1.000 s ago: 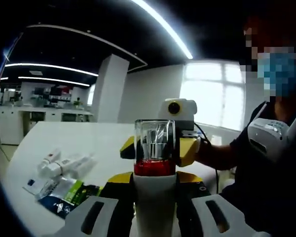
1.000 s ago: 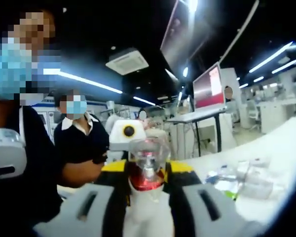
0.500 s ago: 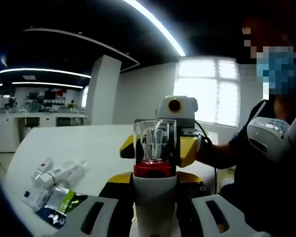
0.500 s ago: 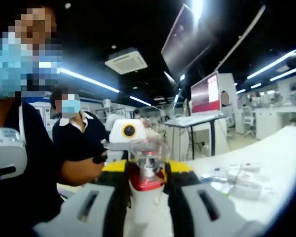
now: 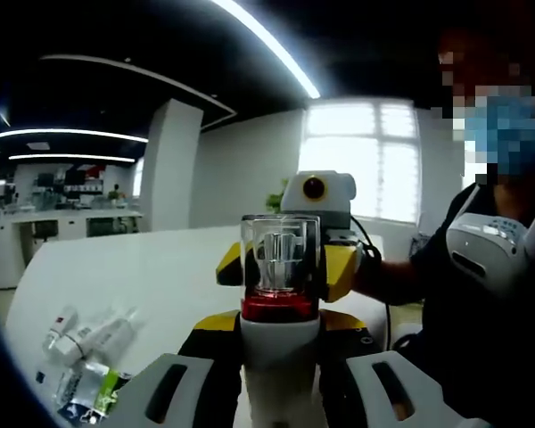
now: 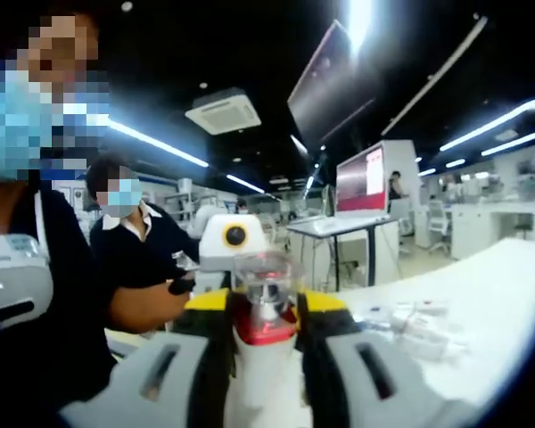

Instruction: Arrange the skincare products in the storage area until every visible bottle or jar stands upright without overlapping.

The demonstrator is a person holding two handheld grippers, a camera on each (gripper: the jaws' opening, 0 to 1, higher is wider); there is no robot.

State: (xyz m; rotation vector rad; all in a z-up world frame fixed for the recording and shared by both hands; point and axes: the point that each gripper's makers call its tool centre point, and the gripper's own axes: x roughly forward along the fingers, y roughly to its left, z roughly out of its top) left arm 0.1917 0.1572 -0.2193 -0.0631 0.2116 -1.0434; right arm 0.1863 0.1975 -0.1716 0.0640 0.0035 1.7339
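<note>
Both grippers are raised above the white table (image 5: 134, 267) and meet on one bottle (image 5: 279, 294), a white one with a red band and a clear square cap. In the left gripper view the left gripper (image 5: 279, 357) has its jaws drawn in against the bottle's white body, one on each side, so the bottle stands upright in the middle of the view. Behind it the right gripper (image 5: 290, 267) comes in from the far side, its yellow-tipped jaws pressed to either side of the bottle at about the height of the red band and clear cap. In the right gripper view the same bottle (image 6: 265, 308) sits between that gripper's own jaws, which are narrowed onto it (the clear cap looks rounder here through the lens), and the right gripper (image 6: 265, 334) grips it just below the cap, with the left gripper (image 6: 250, 299) holding it from the far side. The bottle is in the air, clear of the table, not standing on it. Low on the table in the left gripper view lie white tubes (image 5: 89, 332) on their sides, with flat packets (image 5: 85, 397) just beside them. In the right gripper view a small cluster of tubes and packets (image 6: 410, 323) lies on the table to the right, too blurred to tell apart.
</note>
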